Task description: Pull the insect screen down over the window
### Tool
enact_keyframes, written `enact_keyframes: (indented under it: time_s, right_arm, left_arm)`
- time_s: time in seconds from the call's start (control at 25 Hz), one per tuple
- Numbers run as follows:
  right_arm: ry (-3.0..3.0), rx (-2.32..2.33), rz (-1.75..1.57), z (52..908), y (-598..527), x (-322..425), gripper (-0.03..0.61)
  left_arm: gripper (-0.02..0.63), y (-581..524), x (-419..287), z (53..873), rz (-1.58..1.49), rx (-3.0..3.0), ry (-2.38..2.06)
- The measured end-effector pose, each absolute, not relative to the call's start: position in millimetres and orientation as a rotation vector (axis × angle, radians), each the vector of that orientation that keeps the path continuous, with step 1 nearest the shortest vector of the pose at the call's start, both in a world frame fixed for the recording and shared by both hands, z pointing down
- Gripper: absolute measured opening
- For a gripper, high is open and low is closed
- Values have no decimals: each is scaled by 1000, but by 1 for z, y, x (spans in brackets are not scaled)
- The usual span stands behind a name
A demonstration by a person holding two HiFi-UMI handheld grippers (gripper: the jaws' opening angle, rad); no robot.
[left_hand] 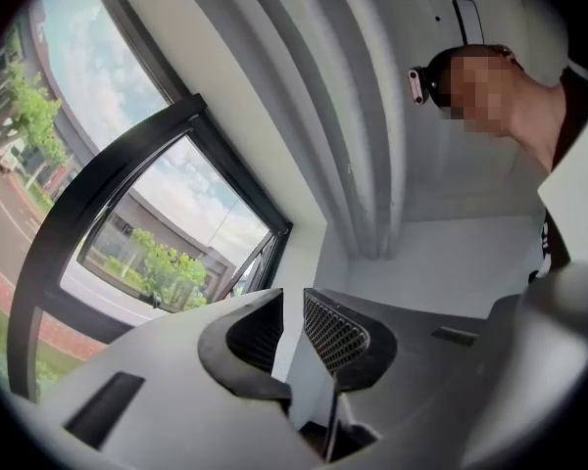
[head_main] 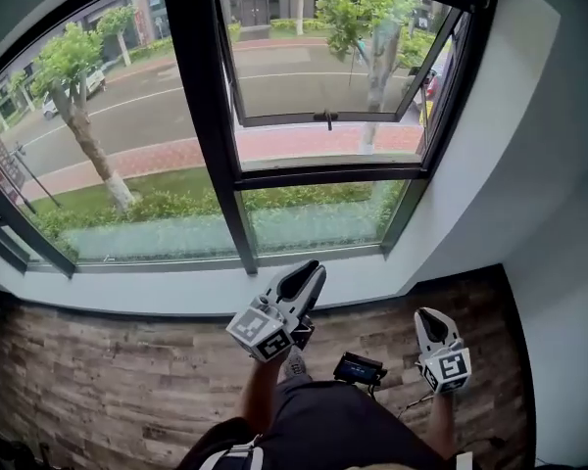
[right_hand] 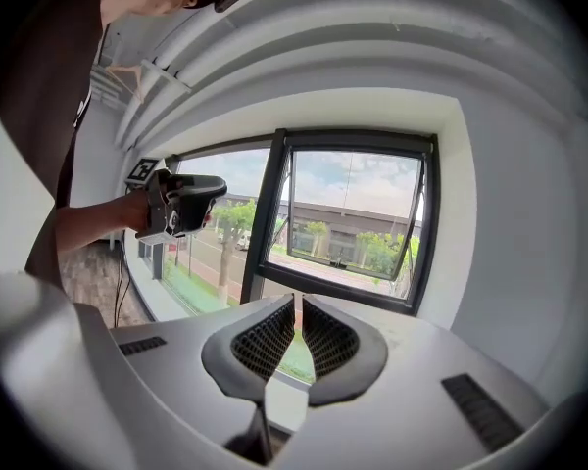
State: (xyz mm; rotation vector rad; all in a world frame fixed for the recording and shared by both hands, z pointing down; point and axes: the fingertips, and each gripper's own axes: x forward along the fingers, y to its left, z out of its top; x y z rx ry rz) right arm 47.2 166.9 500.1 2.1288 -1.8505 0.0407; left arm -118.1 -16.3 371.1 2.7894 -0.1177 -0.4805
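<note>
The black-framed window [head_main: 225,125] fills the wall ahead, and its right sash [head_main: 328,67] is tilted outward. Street and trees show plainly through the glass. My left gripper [head_main: 309,270] is held out below the sill, pointing toward the window's lower middle; in the left gripper view [left_hand: 294,297] its jaws stand apart with nothing between them. My right gripper [head_main: 429,316] hangs lower and to the right, over the floor. Its pads [right_hand: 274,336] sit nearly together and hold nothing, aimed at the window [right_hand: 353,223]. The left gripper [right_hand: 181,202] shows there too, at the left.
A white sill [head_main: 176,287] runs under the window, above a wood-plank floor [head_main: 108,380]. A small black device with a blue screen [head_main: 360,368] and a cable lie on the floor between my hands. White walls [head_main: 539,164] close in on the right.
</note>
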Motion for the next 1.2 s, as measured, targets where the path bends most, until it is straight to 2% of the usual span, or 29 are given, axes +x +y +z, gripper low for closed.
enact_keyframes:
  time_s: [0.16,0.44,0.68,0.96,1.04,1.08,1.2]
  right_arm:
    - [-1861,2121,-3,469,90,57,25]
    - [-1893,2052,35,478,7,57,25]
    - [-1899,2055,24,471,-36,104,25]
    - [-2053,1991,-140,432,-95,175,25]
    - [-2089,1945,-196,417,-110,206,25]
    - [-2107,1924,-233,405,-119,223,25]
    - [-2122,1866,-361,360,-140,278,25]
  left_arm:
    - [60,-76,-103,347,-435,2922,-105]
    - [60,-154,-68,347,-274,3060,-132]
    - [6,-198,-44,314,-303,3155,-165]
    - [7,-248,-3,289,-393,3152,-452]
    - [29,-260,20,273,-403,3180,-537]
    - [77,-265,32,261,-413,3205,-573]
    - [126,-274,66,215,-479,3292,-669]
